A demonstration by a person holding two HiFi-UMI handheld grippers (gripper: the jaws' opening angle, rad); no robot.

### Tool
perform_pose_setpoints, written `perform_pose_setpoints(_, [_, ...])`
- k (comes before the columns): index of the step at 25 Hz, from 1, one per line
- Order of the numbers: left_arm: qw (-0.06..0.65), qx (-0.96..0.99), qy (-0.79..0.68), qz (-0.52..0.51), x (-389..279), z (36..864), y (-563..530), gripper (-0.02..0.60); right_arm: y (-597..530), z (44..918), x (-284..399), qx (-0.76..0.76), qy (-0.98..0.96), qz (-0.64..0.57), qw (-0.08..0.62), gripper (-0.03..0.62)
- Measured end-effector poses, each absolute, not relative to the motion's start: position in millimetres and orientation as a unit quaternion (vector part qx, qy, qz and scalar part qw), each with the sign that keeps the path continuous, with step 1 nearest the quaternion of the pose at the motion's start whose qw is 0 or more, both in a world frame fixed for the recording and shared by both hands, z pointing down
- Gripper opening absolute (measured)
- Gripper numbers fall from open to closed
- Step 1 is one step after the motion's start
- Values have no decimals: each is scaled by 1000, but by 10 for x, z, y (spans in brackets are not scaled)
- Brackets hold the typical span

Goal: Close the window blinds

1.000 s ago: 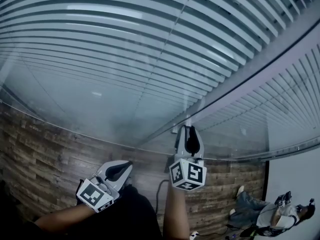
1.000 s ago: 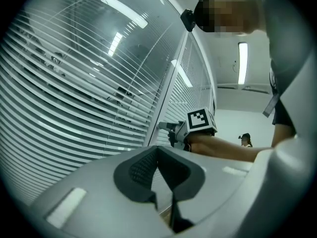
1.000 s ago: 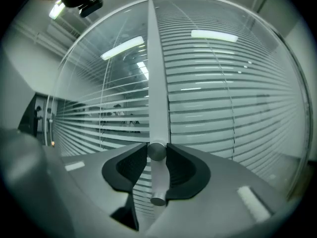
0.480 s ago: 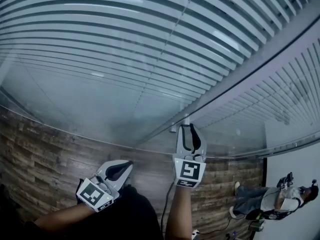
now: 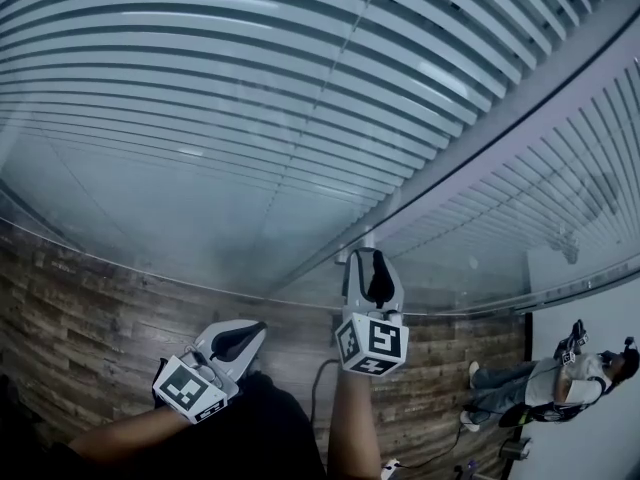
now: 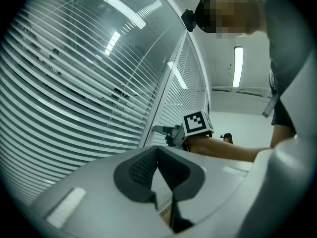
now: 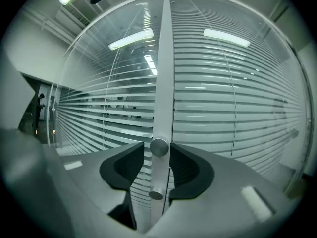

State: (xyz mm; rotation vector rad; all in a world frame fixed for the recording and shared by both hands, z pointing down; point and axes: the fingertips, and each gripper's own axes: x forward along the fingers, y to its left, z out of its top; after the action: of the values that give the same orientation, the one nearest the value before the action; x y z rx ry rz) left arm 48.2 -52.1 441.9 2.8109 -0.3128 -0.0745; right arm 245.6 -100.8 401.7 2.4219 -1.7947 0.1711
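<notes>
At the window blinds [image 5: 250, 98] | right tool [image 5: 371, 260] just opening, knob [image 7: 159, 147] between | left tool [image 6: 158, 155] together

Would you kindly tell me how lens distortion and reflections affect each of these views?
Head view: fisheye bends the white horizontal blind slats into arcs. Left gripper view: a reflected ceiling strip light glares on the glass pane, corners vignetted dark. Right gripper view: two such reflections; the round metal knob is sharp.

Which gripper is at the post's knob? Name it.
The right gripper, jaws just opened wider with the knob between them; the left gripper hangs back, shut.
</notes>
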Motion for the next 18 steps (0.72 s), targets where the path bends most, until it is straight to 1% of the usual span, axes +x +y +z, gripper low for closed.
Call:
perform_pose_setpoints(5, [156,982,-107,-26,466,4415,-527,-2,-1008,4018,2499,807,-585,81,9,157])
perform_pose_setpoints(9, [159,981,-107,-27,469,4417,-538,-2,-1019,4008,2554,801,-585,117,-56,146])
perform_pose_setpoints(12, [158,981,-105,-27,490,4411,-527,-2,-1028,4005,2551,794,-591,124,-66,127])
perform_pose_setpoints(14, [159,981,-104,-28,494,4407,-522,-2,-1029,4005,2544,796,-593,114,-44,126])
perform_pose_setpoints(15, [160,981,-104,-29,491,4407,-522,-2,-1033,4005,2536,798,-593,102,-18,125])
perform_pose_setpoints(18, [163,980,-106,-30,480,4413,-527,-2,-1046,3999,2499,803,-586,47,97,124])
